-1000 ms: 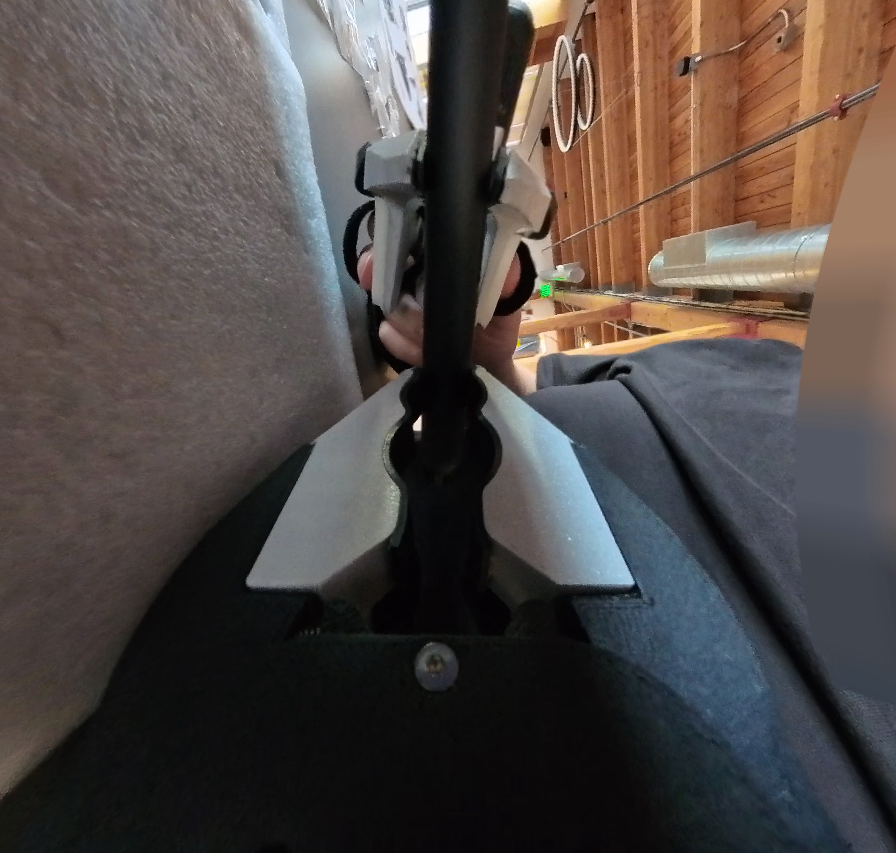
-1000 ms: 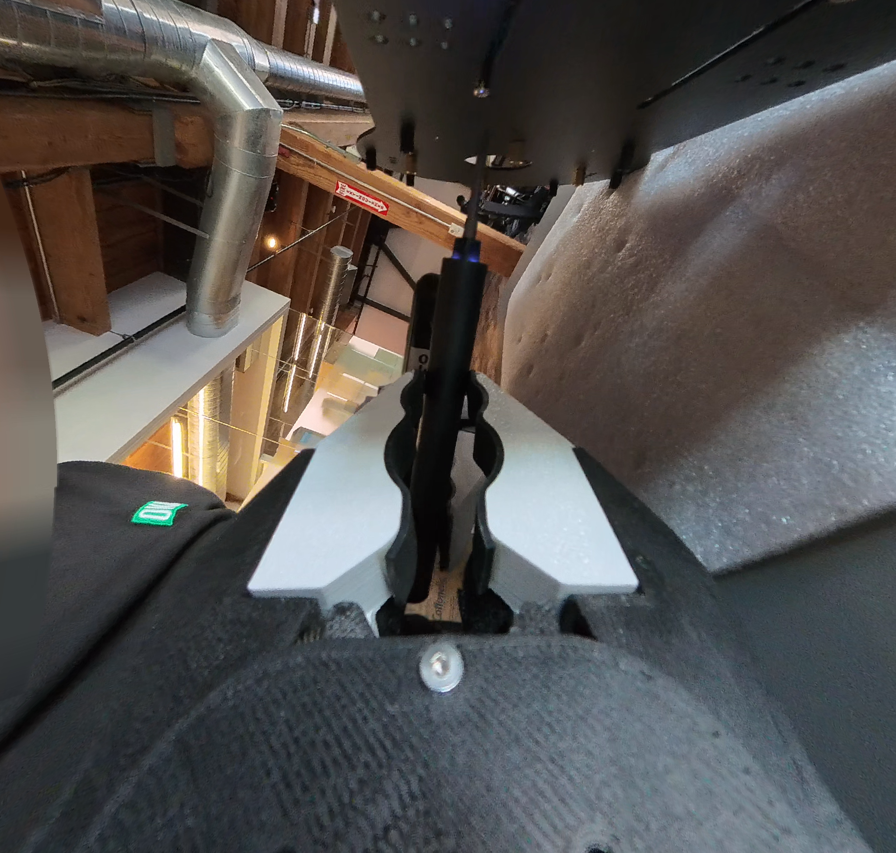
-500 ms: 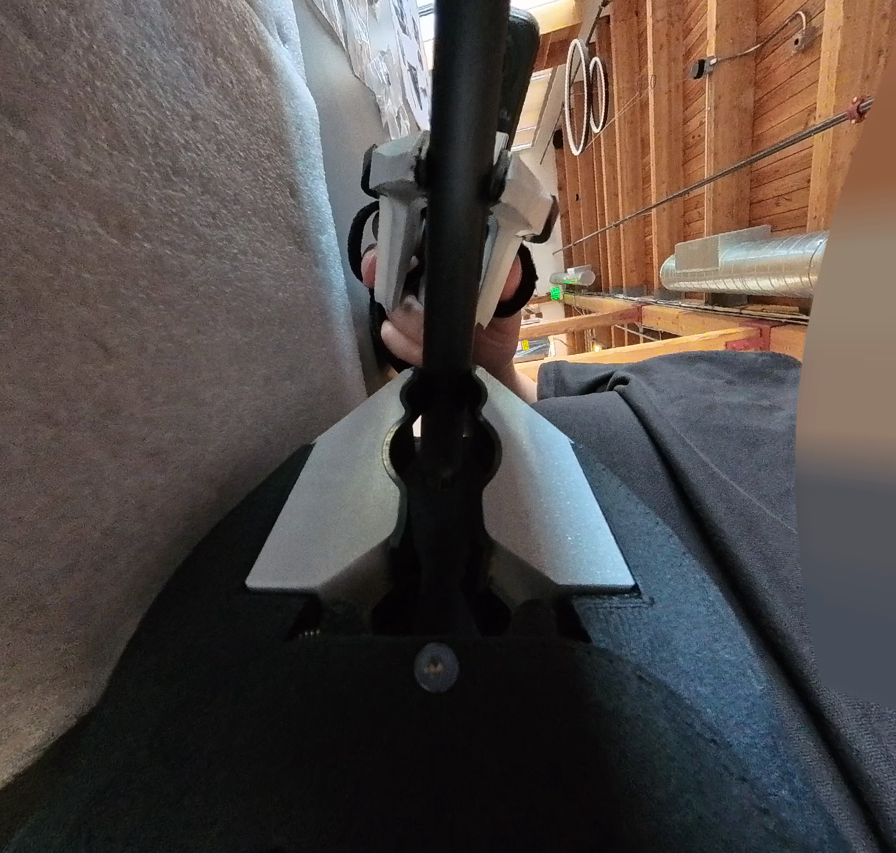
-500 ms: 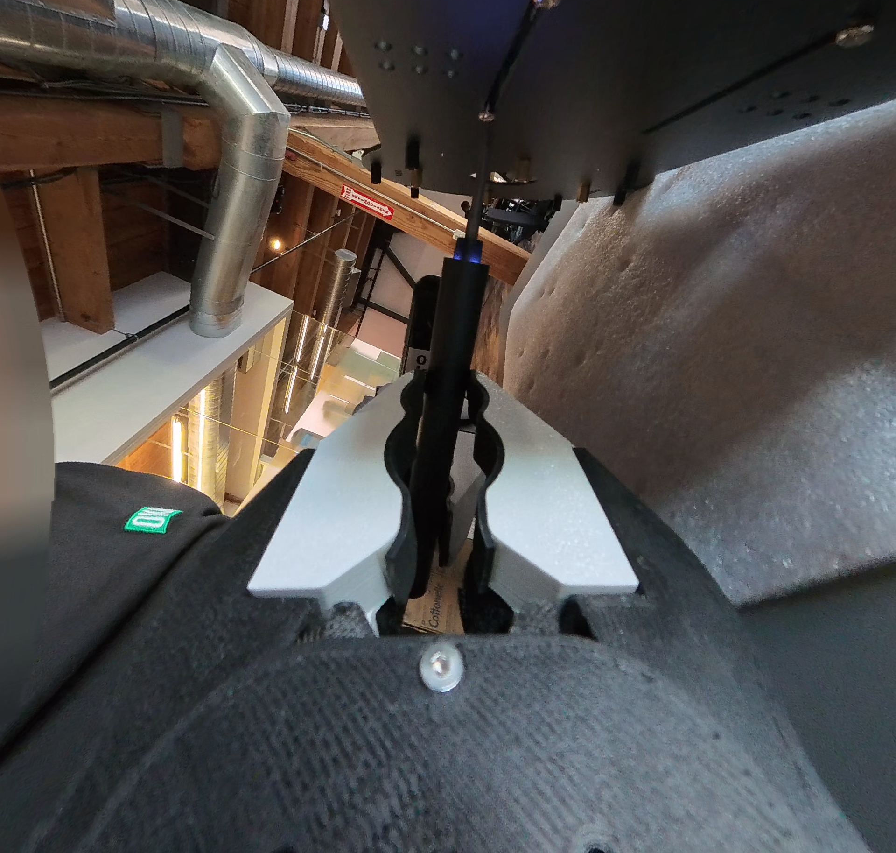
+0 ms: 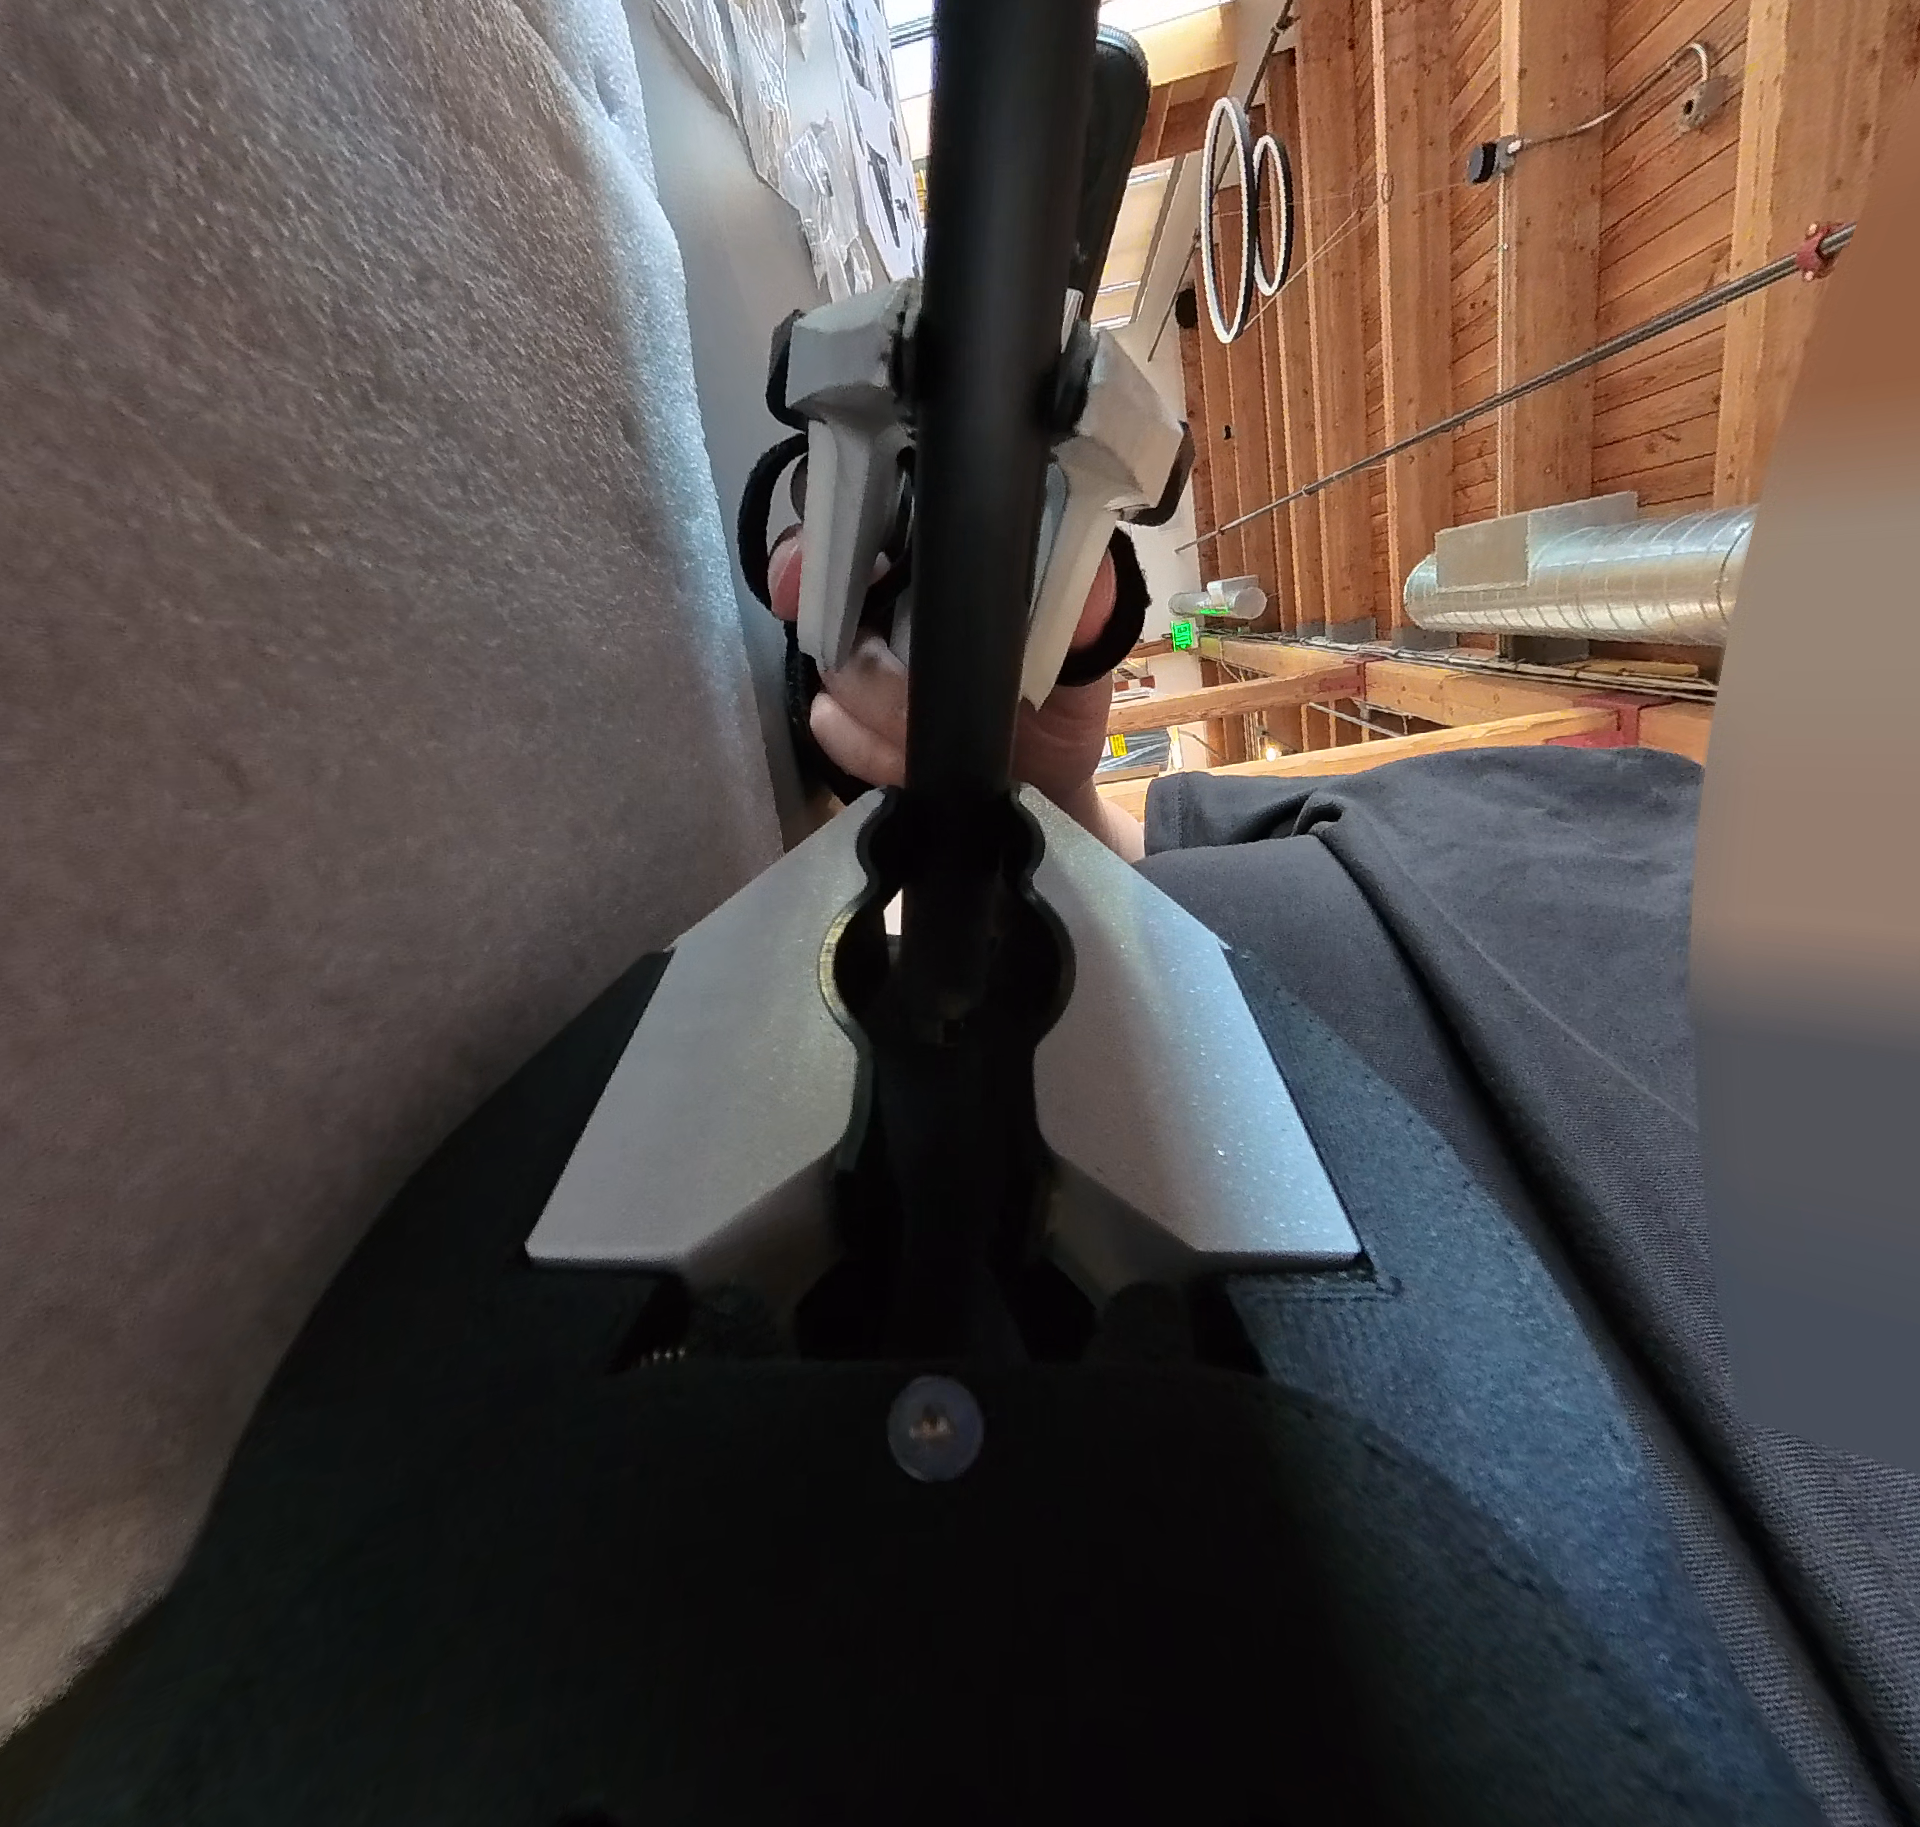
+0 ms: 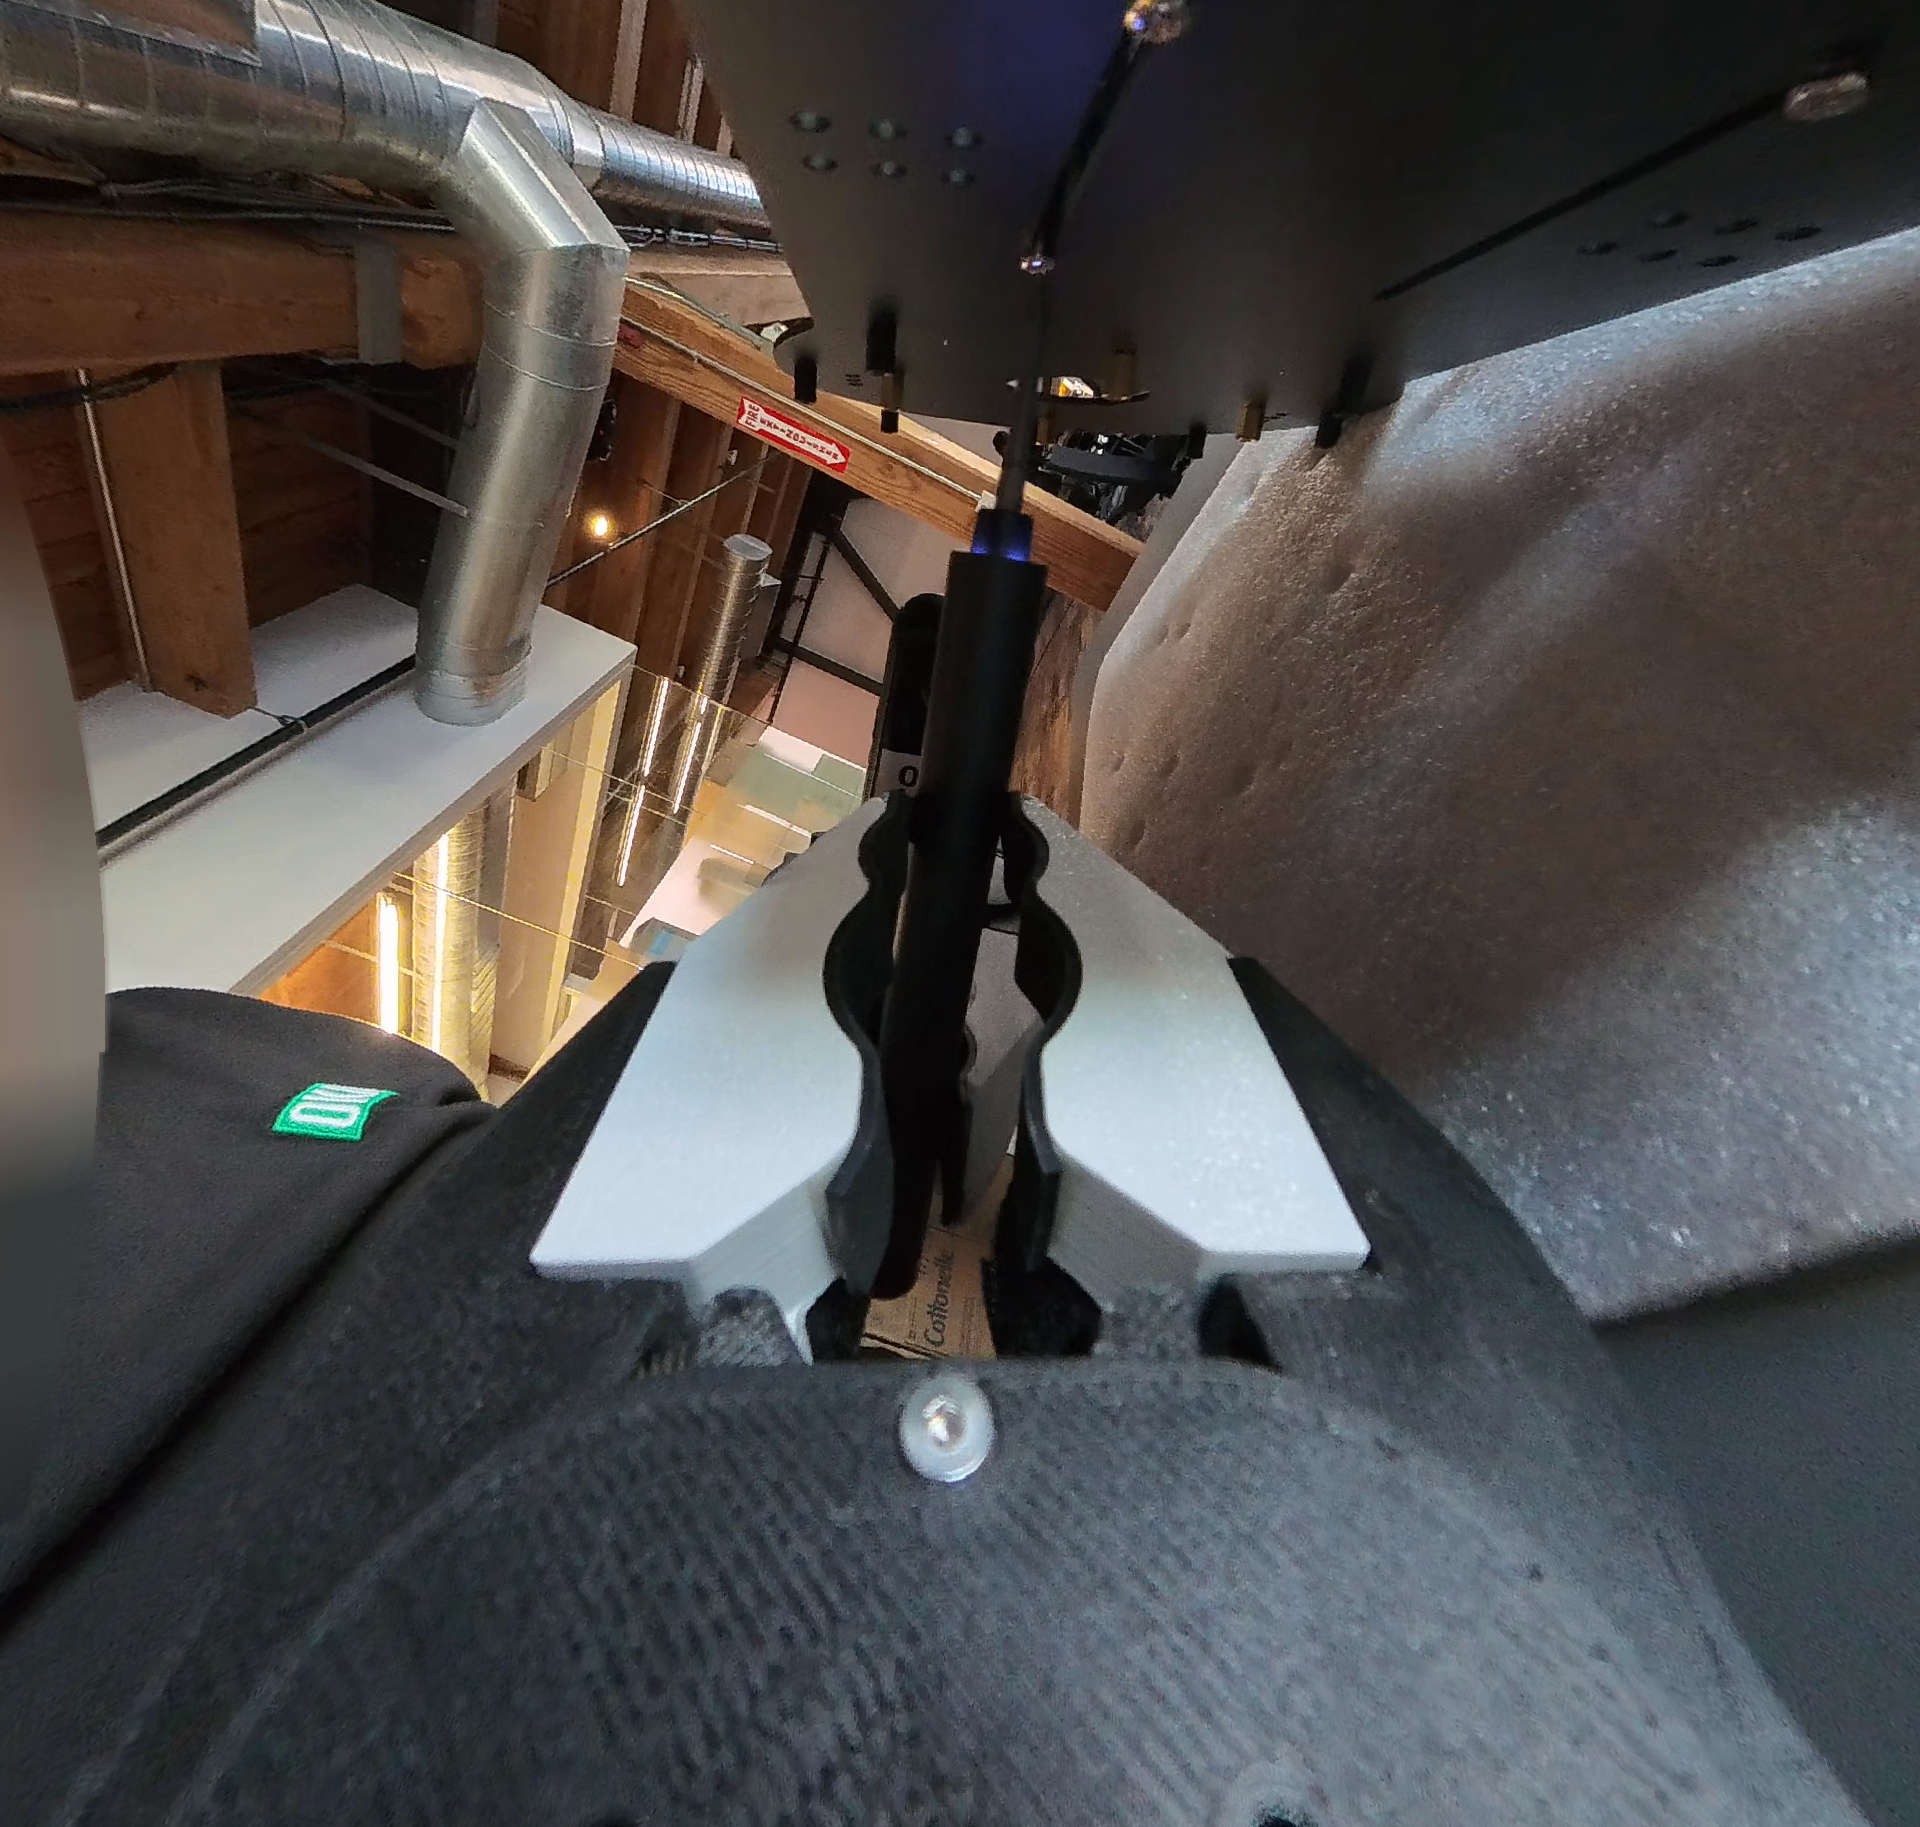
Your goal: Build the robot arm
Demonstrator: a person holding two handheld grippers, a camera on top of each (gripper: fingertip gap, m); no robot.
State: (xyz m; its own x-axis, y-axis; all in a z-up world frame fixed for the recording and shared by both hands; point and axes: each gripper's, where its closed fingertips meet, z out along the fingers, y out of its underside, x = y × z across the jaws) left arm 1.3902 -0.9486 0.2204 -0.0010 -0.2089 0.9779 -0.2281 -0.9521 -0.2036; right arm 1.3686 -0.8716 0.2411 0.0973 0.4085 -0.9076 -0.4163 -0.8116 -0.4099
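Observation:
My left gripper (image 5: 951, 821) is shut on a black rod-like tool (image 5: 987, 323) that runs straight up out of the frame. Farther along the same tool, my right gripper (image 5: 977, 375) is clamped around it, with a hand (image 5: 862, 728) behind it. In the right wrist view, my right gripper (image 6: 956, 811) is shut on a black powered screwdriver (image 6: 977, 697) with a blue glow at its collar. Its thin bit (image 6: 1023, 437) reaches up to the underside of a dark metal panel (image 6: 1351, 115). The bit's very tip is hard to make out.
Grey foam (image 5: 312, 530) stands close on the left of the left gripper, and close on the right of the right gripper (image 6: 1507, 738). A person's dark sleeve (image 5: 1507, 946) lies alongside. Wooden beams and a silver duct (image 6: 499, 427) are far behind. The left gripper's tips are roughly 8 cm from the right gripper's.
Both grippers keep their hold. In the right wrist view, the panel has shifted slightly in the frame. In the left wrist view, the tool and the other gripper have barely moved.

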